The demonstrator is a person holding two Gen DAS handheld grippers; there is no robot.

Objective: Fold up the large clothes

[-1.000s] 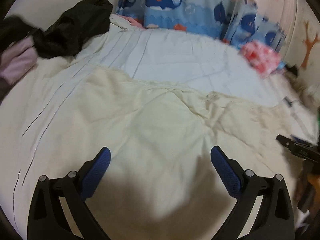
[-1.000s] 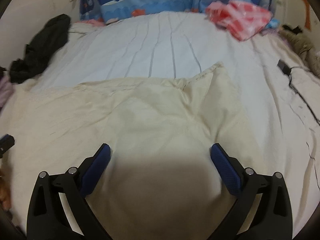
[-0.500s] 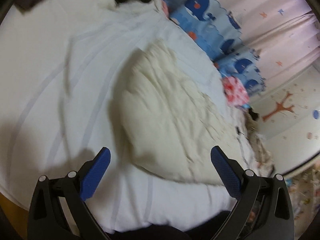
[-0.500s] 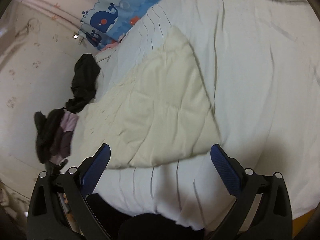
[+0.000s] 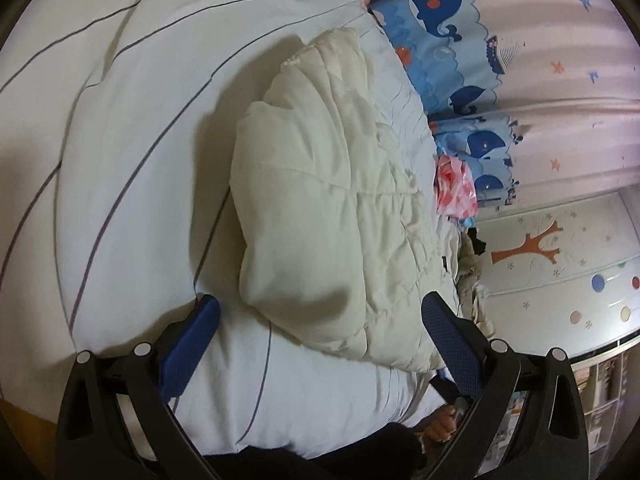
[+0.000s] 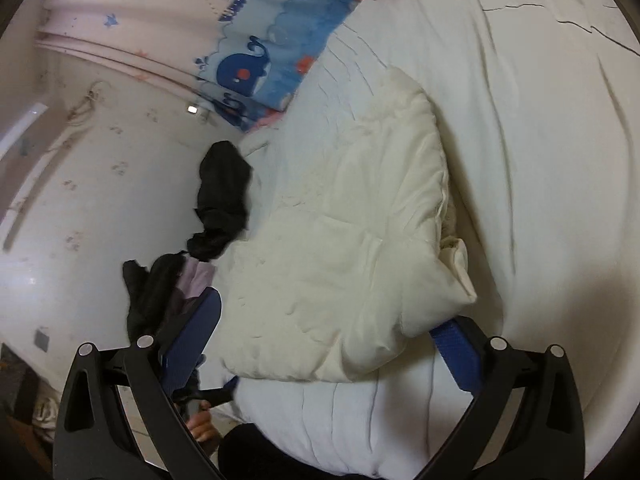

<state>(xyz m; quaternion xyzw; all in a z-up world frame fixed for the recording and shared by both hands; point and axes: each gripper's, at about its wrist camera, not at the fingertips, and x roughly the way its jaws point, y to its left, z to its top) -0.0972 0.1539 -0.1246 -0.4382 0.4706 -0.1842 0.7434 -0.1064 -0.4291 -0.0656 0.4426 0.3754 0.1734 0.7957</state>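
Cream quilted garment (image 5: 328, 208) is lying folded into a thick pad on the striped white bed (image 5: 120, 128) in the left wrist view — the left gripper (image 5: 320, 332) is hovering at its near edge, jaws spread wide and gripping nothing. Whale-print bedding (image 5: 444, 40) and a pink checked cloth (image 5: 456, 188) are sitting beyond it. In the right wrist view the same garment (image 6: 352, 248) is filling the centre, the right gripper (image 6: 332, 344) is poised at its near edge with jaws spread and empty, and dark clothes (image 6: 220, 200) are lying just beside its left edge
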